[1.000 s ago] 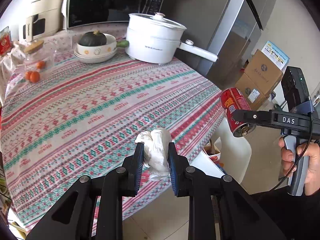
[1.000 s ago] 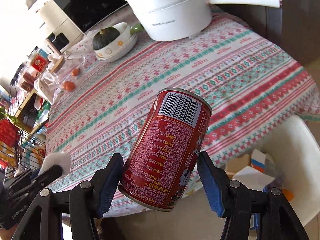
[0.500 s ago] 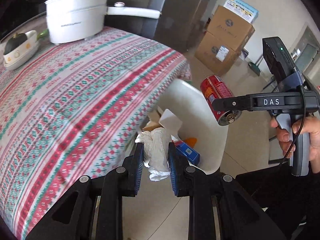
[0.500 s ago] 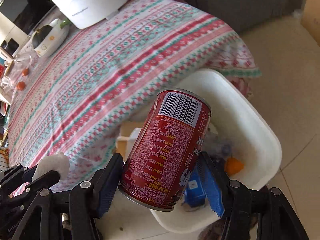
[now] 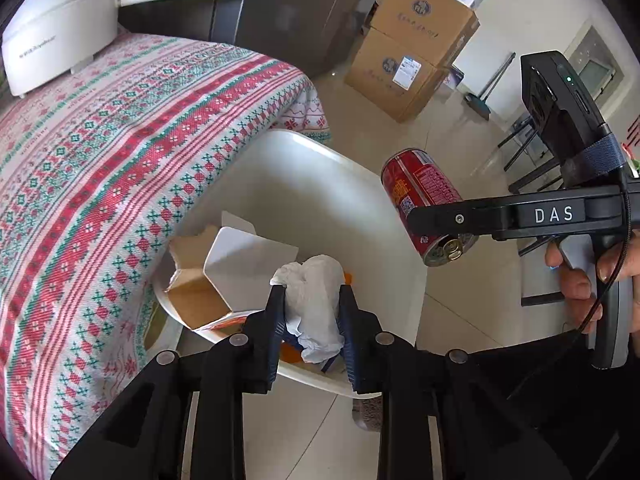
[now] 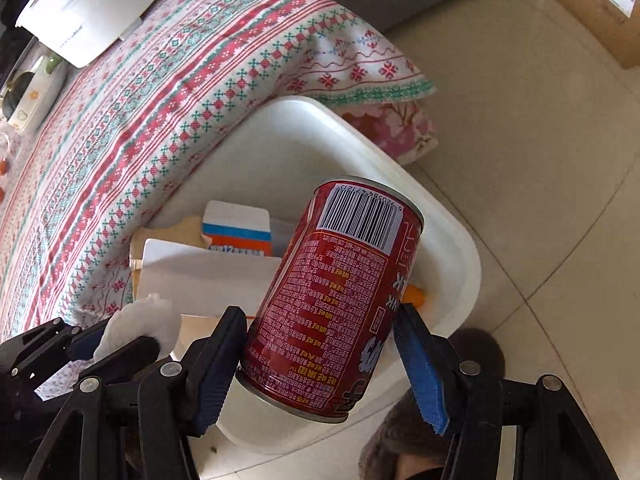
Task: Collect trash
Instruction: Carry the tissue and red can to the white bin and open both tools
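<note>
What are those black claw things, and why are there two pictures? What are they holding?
They are grabbing tools, one in each of a person's hands. Each has two fingers with blue pads and a small camera looking along them, so you get one picture per tool.

In the left tool's picture, the left gripper has a crumpled white tissue between its pads, and its jaws have just been opening a little. Off to the side you see the other tool and the hand holding it.

In the right tool's picture, the right gripper squeezes a red can.

Both hang over a white bin on the floor, with cardboard boxes inside. Beside it is a table with a patterned cloth and a white pot.
</note>
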Demonstrator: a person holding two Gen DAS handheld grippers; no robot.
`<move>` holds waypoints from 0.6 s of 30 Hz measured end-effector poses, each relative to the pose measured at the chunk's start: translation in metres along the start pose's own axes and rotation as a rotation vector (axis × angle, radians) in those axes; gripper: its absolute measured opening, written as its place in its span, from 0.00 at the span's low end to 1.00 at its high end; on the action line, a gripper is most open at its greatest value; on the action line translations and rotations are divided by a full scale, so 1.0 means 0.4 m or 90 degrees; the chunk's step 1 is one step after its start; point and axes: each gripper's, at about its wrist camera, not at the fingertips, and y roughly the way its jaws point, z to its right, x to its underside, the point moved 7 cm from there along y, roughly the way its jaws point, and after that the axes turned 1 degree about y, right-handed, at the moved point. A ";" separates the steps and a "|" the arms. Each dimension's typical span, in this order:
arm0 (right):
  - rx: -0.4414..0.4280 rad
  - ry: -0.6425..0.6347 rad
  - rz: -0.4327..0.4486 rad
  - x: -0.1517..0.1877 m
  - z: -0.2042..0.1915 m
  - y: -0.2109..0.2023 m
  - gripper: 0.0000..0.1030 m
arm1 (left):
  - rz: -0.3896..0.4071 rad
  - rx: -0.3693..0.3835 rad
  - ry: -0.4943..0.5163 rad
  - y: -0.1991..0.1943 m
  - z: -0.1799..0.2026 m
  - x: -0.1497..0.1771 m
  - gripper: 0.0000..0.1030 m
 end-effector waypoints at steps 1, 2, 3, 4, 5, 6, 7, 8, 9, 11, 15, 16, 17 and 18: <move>0.001 0.000 -0.003 -0.001 0.000 0.003 0.64 | -0.009 -0.004 -0.001 0.006 -0.001 -0.002 0.39; 0.002 -0.001 -0.005 -0.002 0.001 0.006 0.64 | -0.010 -0.017 0.000 0.008 -0.004 -0.004 0.51; 0.005 -0.003 -0.007 -0.003 0.000 0.008 0.64 | -0.009 -0.027 0.001 0.002 -0.007 -0.006 0.57; 0.008 -0.005 -0.009 -0.003 0.001 0.012 0.64 | -0.004 -0.037 0.002 -0.008 -0.011 -0.009 0.67; 0.011 -0.007 -0.012 -0.005 0.000 0.015 0.64 | 0.001 -0.046 0.003 -0.018 -0.015 -0.011 0.73; 0.014 -0.008 -0.015 -0.007 -0.001 0.021 0.64 | 0.005 -0.052 0.003 -0.031 -0.020 -0.013 0.75; 0.018 -0.008 -0.019 -0.009 -0.005 0.029 0.64 | 0.009 -0.057 0.002 -0.045 -0.027 -0.013 0.77; 0.023 -0.010 -0.024 -0.010 -0.006 0.037 0.64 | 0.012 -0.064 -0.002 -0.059 -0.035 -0.013 0.81; 0.030 -0.011 -0.029 -0.012 -0.007 0.047 0.64 | 0.015 -0.072 -0.005 -0.073 -0.044 -0.010 0.82; 0.053 -0.021 -0.042 -0.013 -0.013 0.073 0.64 | 0.015 -0.089 -0.011 -0.096 -0.066 -0.002 0.84; 0.101 -0.051 -0.073 -0.010 -0.035 0.135 0.64 | 0.011 -0.113 -0.031 -0.139 -0.112 0.026 0.86; 0.107 -0.056 -0.082 -0.009 -0.043 0.149 0.64 | 0.008 -0.118 -0.037 -0.148 -0.123 0.034 0.87; 0.114 -0.061 -0.091 -0.006 -0.050 0.164 0.64 | 0.007 -0.123 -0.043 -0.160 -0.133 0.045 0.87; 0.121 -0.066 -0.101 -0.002 -0.056 0.178 0.64 | 0.007 -0.128 -0.050 -0.167 -0.142 0.053 0.88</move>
